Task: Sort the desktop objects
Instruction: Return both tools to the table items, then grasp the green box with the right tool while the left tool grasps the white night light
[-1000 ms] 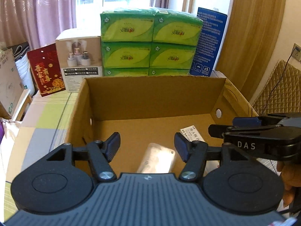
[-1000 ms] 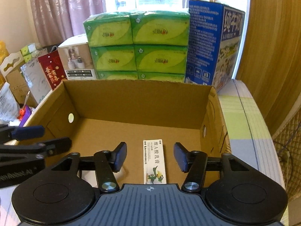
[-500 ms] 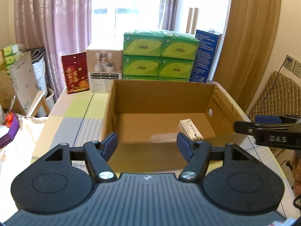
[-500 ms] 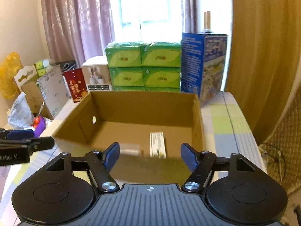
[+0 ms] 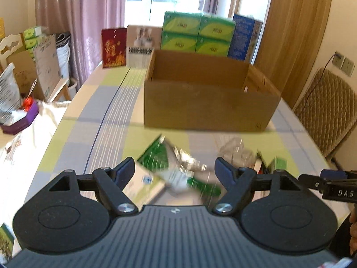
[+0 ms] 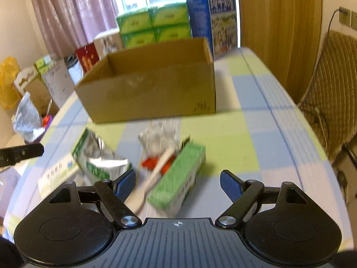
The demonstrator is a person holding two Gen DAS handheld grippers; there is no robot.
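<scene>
Between the spread right gripper [image 6: 177, 182] fingers lies a green box [image 6: 178, 185].

Matt cardboard box [image 6: 151, 93], shiny foil pouch [image 6: 100, 154]

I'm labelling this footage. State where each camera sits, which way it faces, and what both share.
Left wrist: on the left hand-held gripper, facing forward over a silver-green pouch to the cardboard box; both fingers and the right gripper's tip show.
Right wrist: on the right hand-held gripper, facing a green box and the same carton.
Shared: box, pouch, checked tablecloth.
</scene>
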